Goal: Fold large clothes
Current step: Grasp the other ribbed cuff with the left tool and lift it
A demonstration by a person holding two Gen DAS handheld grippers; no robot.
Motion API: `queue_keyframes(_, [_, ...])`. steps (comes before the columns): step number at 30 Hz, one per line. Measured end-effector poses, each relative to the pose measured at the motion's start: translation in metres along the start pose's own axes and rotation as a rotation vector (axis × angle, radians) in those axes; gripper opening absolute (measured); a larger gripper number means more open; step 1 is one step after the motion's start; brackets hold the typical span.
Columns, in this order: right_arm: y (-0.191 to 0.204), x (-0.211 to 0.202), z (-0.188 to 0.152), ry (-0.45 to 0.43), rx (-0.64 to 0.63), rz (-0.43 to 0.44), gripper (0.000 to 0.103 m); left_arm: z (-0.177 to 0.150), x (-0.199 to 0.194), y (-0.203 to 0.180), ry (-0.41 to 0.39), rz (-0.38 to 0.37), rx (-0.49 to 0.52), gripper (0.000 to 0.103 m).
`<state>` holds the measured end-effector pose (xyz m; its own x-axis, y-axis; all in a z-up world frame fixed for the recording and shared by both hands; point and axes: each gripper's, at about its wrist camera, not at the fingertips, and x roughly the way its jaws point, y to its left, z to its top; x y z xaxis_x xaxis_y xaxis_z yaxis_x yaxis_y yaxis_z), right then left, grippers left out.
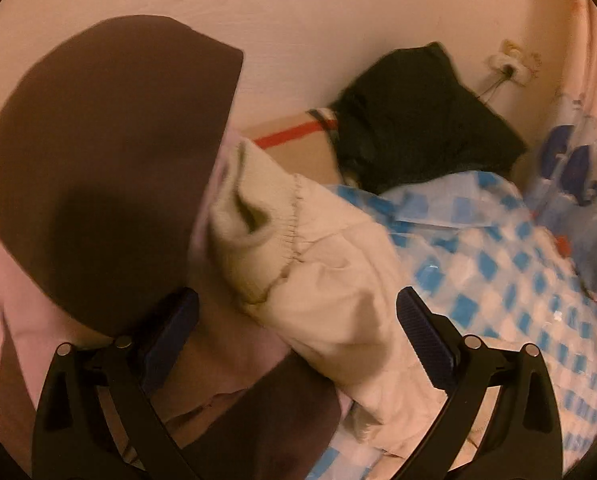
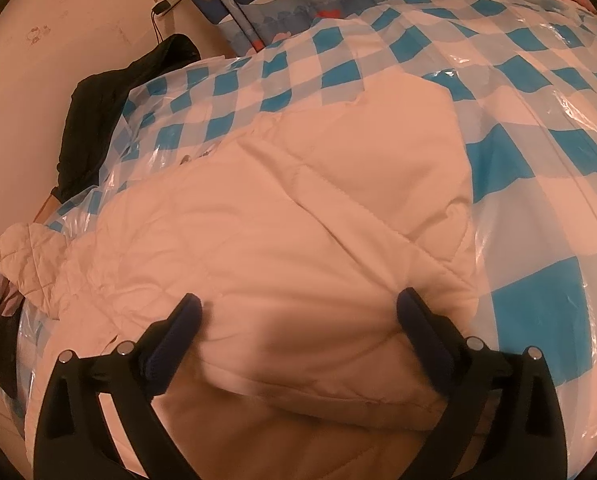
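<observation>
The cream quilted jacket (image 2: 282, 216) lies spread on a blue-and-white checked plastic sheet (image 2: 538, 168).

Right gripper (image 2: 298, 312): jaws spread wide, nothing clamped. The folded body of the jacket sits directly beneath and between the fingers, which stand just over the fabric; contact cannot be determined.

Left gripper (image 1: 298, 312): jaws wide, nothing gripped. The jacket's sleeve, with its ribbed cuff (image 1: 250, 216), runs between the fingers and away from them. A dark brown garment (image 1: 106, 168) lies at the left finger.
</observation>
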<state>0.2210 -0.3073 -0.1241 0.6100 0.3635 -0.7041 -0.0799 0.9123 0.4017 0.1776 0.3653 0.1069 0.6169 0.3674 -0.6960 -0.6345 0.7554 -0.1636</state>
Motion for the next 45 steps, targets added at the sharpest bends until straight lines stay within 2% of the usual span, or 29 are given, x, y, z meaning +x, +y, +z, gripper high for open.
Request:
queue_keyframes(2, [0.0,0.0,0.0,0.0,-0.001,0.001,0.095,0.001,-0.007,-0.001,-0.04,-0.051,-0.03,0.094])
queue_keyframes(7, [0.001,0.001,0.0,-0.001,0.001,0.001,0.095,0.011,0.01,-0.004,0.006,-0.04,-0.021,0.095])
queue_keyframes(10, [0.001,0.001,0.0,-0.001,0.0,0.001,0.095,0.014,0.007,-0.012,-0.045,-0.042,-0.006,0.094])
queue_keyframes(11, [0.001,0.001,0.0,-0.001,0.0,0.002,0.095,0.014,0.004,-0.017,-0.062,-0.026,0.023,0.09])
queue_keyframes(13, [0.001,0.001,0.0,-0.002,0.001,0.003,0.095,0.013,0.006,-0.026,-0.05,-0.001,0.072,0.043])
queue_keyframes(14, [0.001,0.001,0.0,-0.001,0.001,0.002,0.095,0.012,0.008,-0.029,-0.025,-0.024,0.084,0.032])
queue_keyframes(15, [0.001,0.001,0.0,-0.002,0.001,0.003,0.096,0.011,0.009,-0.028,-0.014,-0.056,0.083,0.016])
queue_keyframes(16, [0.001,0.001,0.0,-0.002,0.001,0.003,0.096,0.011,0.006,-0.025,-0.016,-0.085,0.072,0.013])
queue_keyframes(22, [0.001,0.0,0.0,-0.003,0.001,0.005,0.096,0.013,0.002,0.008,-0.003,-0.222,-0.002,0.009])
queue_keyframes(27, [0.001,0.0,0.0,-0.003,0.001,0.005,0.096,0.011,0.001,0.023,-0.014,-0.252,-0.033,0.009])
queue_keyframes(32, [0.001,0.0,0.0,-0.003,0.002,0.005,0.096,0.007,-0.003,0.024,-0.028,-0.248,-0.025,0.009])
queue_keyframes(34, [0.001,0.001,0.0,-0.002,0.002,0.005,0.096,0.006,-0.011,0.024,-0.051,-0.3,-0.037,0.008])
queue_keyframes(37, [0.001,0.001,0.0,-0.002,0.001,0.004,0.096,0.004,-0.031,0.012,-0.099,-0.382,-0.02,0.008])
queue_keyframes(40, [0.001,0.001,0.0,-0.003,0.002,0.006,0.096,0.001,-0.059,-0.014,-0.132,-0.46,0.026,0.008])
queue_keyframes(45, [0.001,0.001,0.0,-0.003,0.001,0.005,0.096,-0.01,-0.098,-0.075,-0.165,-0.571,0.111,0.008])
